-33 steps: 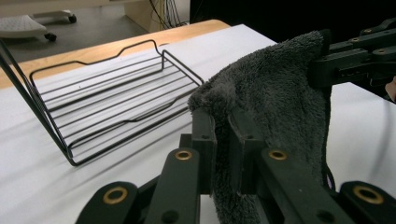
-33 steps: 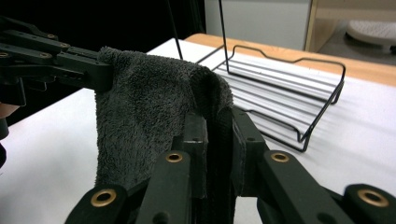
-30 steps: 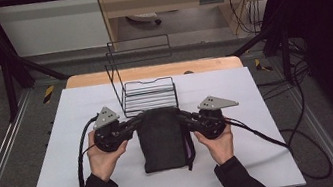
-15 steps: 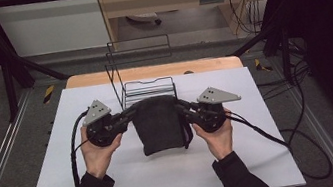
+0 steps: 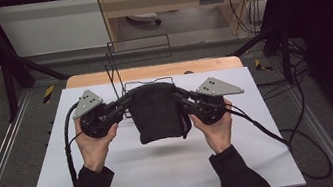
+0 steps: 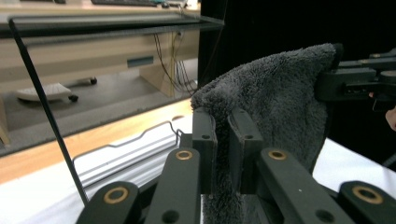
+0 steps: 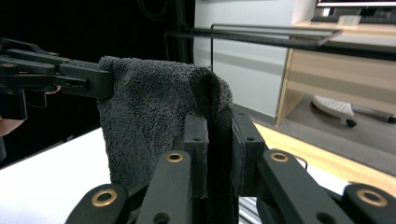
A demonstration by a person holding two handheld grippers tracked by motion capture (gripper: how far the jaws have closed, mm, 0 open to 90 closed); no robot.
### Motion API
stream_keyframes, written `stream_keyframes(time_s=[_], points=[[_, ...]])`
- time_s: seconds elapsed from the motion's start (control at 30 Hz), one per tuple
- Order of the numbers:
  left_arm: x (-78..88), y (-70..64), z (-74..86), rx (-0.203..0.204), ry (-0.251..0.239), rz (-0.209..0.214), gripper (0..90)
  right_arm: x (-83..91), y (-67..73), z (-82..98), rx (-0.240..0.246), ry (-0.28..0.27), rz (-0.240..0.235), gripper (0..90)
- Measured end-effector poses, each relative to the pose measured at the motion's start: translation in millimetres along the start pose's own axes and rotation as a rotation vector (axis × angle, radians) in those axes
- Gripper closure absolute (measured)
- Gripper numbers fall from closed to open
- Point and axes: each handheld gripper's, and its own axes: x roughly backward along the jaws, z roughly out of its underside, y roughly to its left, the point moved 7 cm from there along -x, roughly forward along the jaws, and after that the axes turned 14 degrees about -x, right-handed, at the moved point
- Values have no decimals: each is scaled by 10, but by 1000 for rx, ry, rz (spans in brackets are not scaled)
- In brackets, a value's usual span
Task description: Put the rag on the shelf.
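**Jaws hold towel aloft over bench**

Jaws of both grippers clamp a dark grey towel (image 5: 156,113) by its top corners, the cloth hanging between them clear of the white bench (image 5: 167,174). The left gripper (image 5: 123,103) pinches the towel's left corner; the right gripper (image 5: 179,96) pinches its right corner. In the left gripper view, cloth sits squeezed between the two jaws, and likewise in the right gripper view. A black wire rack (image 5: 143,69) stands just behind the towel, at the bench's far edge.
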Motion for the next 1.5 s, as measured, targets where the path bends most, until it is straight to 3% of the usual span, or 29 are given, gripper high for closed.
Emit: stream_keyframes(time_s=[0.3,0.83,1.03,1.5], points=[[16,104,-233,2,-63,-35,819,-29,66,-267,17,-61,5,795],[16,344,-568,-15,-119,-103,820,-167,132,-628,53,-130,24,796],[4,431,-688,2,-147,-106,820,-220,140,-787,61,-158,29,796],[-7,615,-1024,-4,-203,-141,822,-320,169,-1181,82,-210,44,797]])
